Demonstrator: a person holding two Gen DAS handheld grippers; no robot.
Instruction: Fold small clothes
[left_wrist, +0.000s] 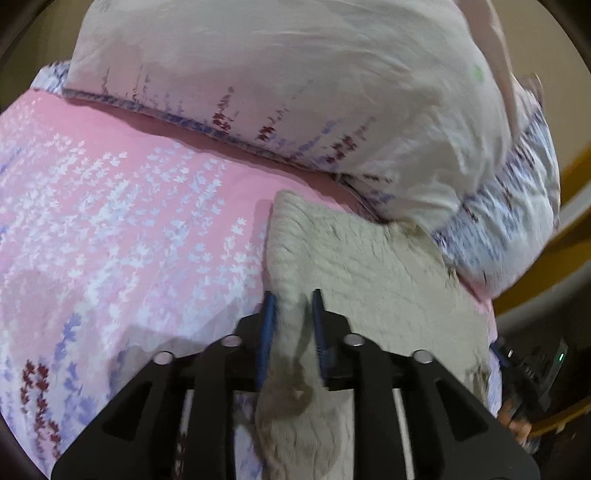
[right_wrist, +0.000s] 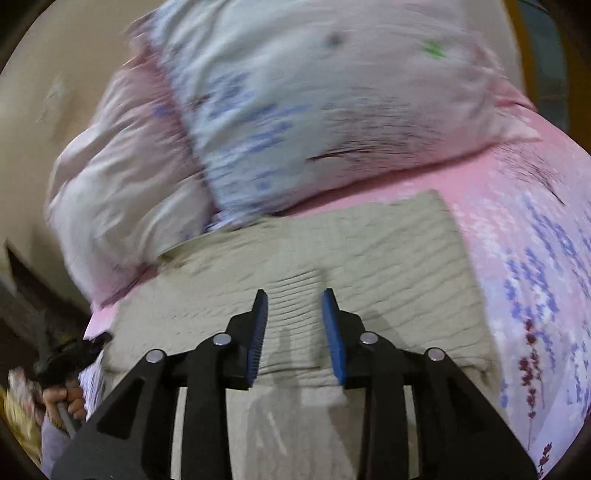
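- Garment (right_wrist: 332, 258): a beige knit piece lies on the pink flowered bedsheet (left_wrist: 110, 206), just in front of the pillows (left_wrist: 277, 74) at the far side.
- Left gripper (left_wrist: 293, 306): we have its blue fingers (left_wrist: 269, 314) pinching a raised fold of the garment; the cloth bunches up between them and hangs down toward the gripper body.
- Right gripper (right_wrist: 295, 306): its fingers (right_wrist: 260, 314) are spread, with nothing between them. They hover over the flat middle of the garment; we cannot tell whether the tips touch the cloth.
- Key relation: seen from the right gripper, the garment's long axis runs across the fingers, from left to right. The free far corner (right_wrist: 439, 199) lies ahead of the fingertips and to their right; the near edge passes beneath the gripper body.
- Seen from the left gripper, the rest of the garment spreads ahead and to the right of the fingers, and the far corner (left_wrist: 284, 199) stands straight ahead of them.
- Our judgement: the left gripper already has its hold, so the coming move turns on the right gripper. It is the nearer to an unheld edge and must take one before the cloth can be carried over as a fold.
- Risk, as we judge it: a one-sided lift would drag the knit askew.
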